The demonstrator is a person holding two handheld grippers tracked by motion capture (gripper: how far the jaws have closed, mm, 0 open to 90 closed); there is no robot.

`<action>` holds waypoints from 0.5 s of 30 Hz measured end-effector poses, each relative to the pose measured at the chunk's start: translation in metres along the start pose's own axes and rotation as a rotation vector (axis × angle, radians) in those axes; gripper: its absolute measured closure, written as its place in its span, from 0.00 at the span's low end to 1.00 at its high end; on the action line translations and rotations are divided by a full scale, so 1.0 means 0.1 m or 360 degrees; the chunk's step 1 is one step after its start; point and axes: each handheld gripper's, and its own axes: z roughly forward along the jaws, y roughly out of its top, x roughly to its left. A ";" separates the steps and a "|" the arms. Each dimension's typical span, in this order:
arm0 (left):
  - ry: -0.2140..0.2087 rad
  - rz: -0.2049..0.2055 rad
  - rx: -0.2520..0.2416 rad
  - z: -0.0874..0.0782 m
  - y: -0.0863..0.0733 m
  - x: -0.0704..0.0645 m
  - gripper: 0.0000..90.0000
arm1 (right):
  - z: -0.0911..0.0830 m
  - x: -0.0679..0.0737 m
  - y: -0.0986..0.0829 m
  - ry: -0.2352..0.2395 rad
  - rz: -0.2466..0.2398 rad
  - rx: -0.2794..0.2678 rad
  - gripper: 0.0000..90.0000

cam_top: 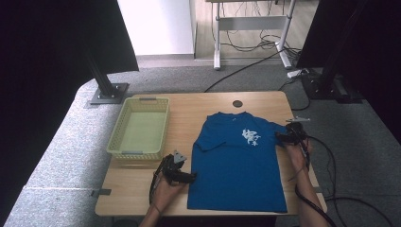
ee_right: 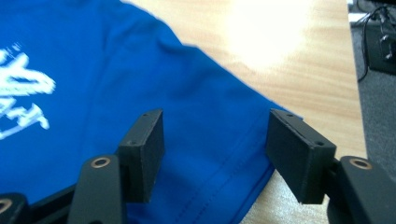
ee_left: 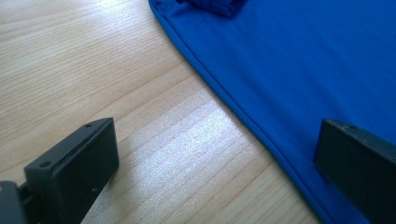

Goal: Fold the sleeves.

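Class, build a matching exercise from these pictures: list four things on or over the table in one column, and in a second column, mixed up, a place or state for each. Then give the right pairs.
Things:
1. T-shirt
2. Basket
3. Left gripper
4. Right gripper

Places or states:
A. Open, at the shirt's right sleeve
B. Pale yellow-green, at the table's left side, nothing in it
C. Blue, spread flat, white print on the chest
D. Open, straddling the shirt's left side edge near the hem

Pairs: 1-C, 2-B, 3-D, 4-A
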 end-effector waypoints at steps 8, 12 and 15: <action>0.0000 -0.0001 -0.0002 0.00 0.00 0.00 0.00 | -0.05 0.07 -0.03 0.0065 0.0009 -0.0028 0.93; 0.0000 -0.0002 -0.0002 0.00 0.00 0.00 0.00 | -0.06 0.10 -0.02 0.0066 -0.0011 -0.0011 0.96; 0.0000 -0.0002 -0.0002 0.00 0.00 0.00 0.00 | -0.10 0.13 0.01 0.0043 -0.0060 -0.0048 0.96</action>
